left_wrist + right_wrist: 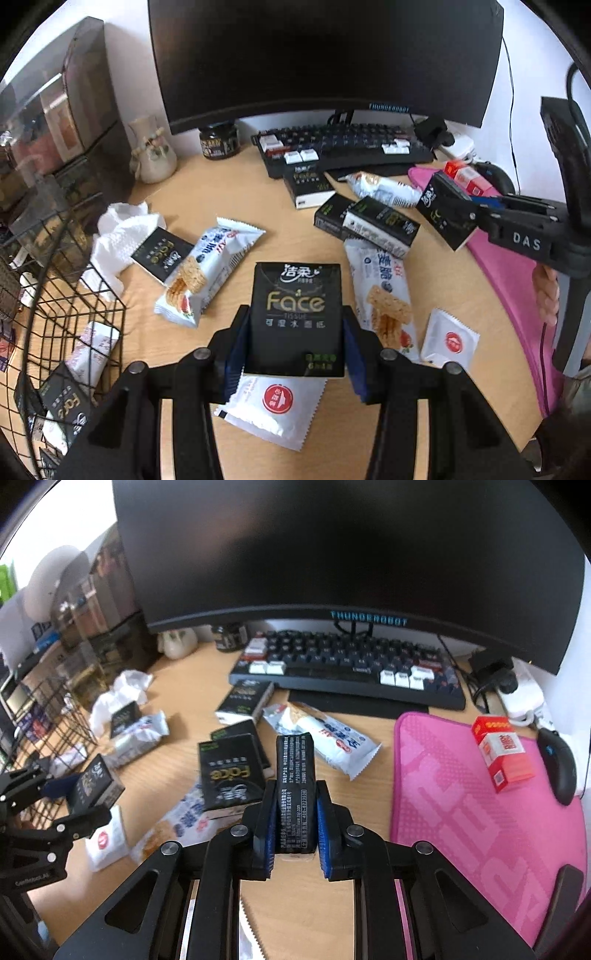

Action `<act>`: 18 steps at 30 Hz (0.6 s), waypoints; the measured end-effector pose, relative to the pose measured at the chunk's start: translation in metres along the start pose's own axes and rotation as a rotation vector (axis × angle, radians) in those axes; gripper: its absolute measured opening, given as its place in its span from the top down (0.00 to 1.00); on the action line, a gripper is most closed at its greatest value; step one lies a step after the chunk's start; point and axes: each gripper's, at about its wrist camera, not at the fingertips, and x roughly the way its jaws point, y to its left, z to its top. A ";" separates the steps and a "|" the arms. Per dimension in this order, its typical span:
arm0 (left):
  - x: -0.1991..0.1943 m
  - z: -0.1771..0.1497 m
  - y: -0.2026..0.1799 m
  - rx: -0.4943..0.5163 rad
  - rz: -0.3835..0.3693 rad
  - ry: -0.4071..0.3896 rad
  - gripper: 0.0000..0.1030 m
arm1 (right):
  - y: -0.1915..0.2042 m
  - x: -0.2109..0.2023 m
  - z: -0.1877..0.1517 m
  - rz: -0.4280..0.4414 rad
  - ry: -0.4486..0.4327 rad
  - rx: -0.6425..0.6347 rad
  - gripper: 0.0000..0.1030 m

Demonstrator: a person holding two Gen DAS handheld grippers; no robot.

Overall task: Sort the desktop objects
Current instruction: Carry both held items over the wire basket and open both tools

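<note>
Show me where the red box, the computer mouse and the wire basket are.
red box (503,753): right wrist view, on its front face.
computer mouse (560,764): right wrist view, on its black back.
wire basket (79,295): left wrist view, on its side grid.

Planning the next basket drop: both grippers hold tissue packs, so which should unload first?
Probably left: the left gripper, shut on its tissue pack, sits beside the wire basket.

left tool (295,332) clamps tissue pack (295,314) | right tool (476,218) clamps another pack (443,210)
</note>
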 end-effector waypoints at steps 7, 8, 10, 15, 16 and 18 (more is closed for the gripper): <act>-0.022 -0.004 -0.002 -0.003 0.011 -0.034 0.49 | 0.016 -0.027 -0.005 0.017 -0.036 -0.017 0.83; -0.027 -0.005 -0.002 -0.004 0.014 -0.043 0.49 | 0.019 -0.030 -0.005 0.020 -0.041 -0.021 0.83; -0.036 -0.005 -0.001 -0.007 0.018 -0.060 0.49 | 0.026 -0.036 -0.003 0.030 -0.053 -0.031 0.83; -0.066 -0.008 0.013 -0.035 0.042 -0.112 0.49 | 0.055 -0.048 0.003 0.061 -0.083 -0.075 0.83; -0.073 -0.009 0.018 -0.047 0.055 -0.124 0.49 | 0.064 -0.050 0.005 0.072 -0.088 -0.090 0.83; -0.084 -0.012 0.029 -0.067 0.077 -0.142 0.49 | 0.086 -0.054 0.010 0.101 -0.103 -0.125 0.83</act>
